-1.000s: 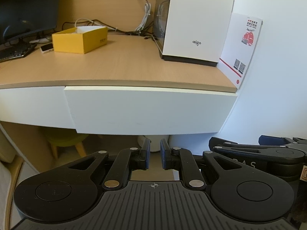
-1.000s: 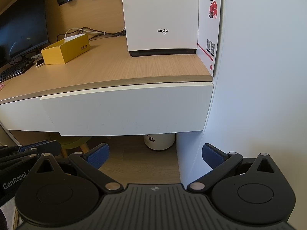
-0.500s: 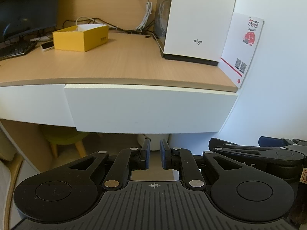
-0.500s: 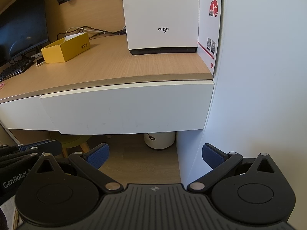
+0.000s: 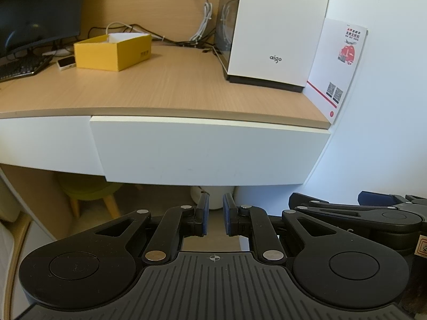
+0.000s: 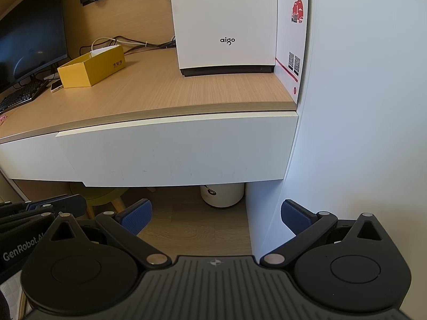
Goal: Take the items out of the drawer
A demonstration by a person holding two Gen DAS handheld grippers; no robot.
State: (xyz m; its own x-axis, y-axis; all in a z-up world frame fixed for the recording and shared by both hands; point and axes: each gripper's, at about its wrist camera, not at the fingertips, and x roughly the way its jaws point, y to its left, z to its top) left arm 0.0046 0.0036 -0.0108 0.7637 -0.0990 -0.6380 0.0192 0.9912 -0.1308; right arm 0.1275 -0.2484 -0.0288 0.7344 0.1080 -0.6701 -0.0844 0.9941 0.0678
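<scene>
Desk [image 6: 149,90]: we see a wooden top with a white drawer [image 6: 176,149] directly under its right end, beside the wall.
Drawer: shut; contents hidden. We judge it a stiff, smooth panel with no handle showing, so we would hook its lower edge.
Yellow box [image 5: 113,52]: on the desktop, well apart from the drawer.
Right gripper [image 6: 216,217]: fingers spread wide, empty, below the drawer front.
Left gripper [image 5: 214,216]: pads nearly together with a narrow gap, holding nothing.

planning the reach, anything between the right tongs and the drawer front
Nothing: in the right wrist view only open air separates the right tongs from the drawer, floor below.
</scene>
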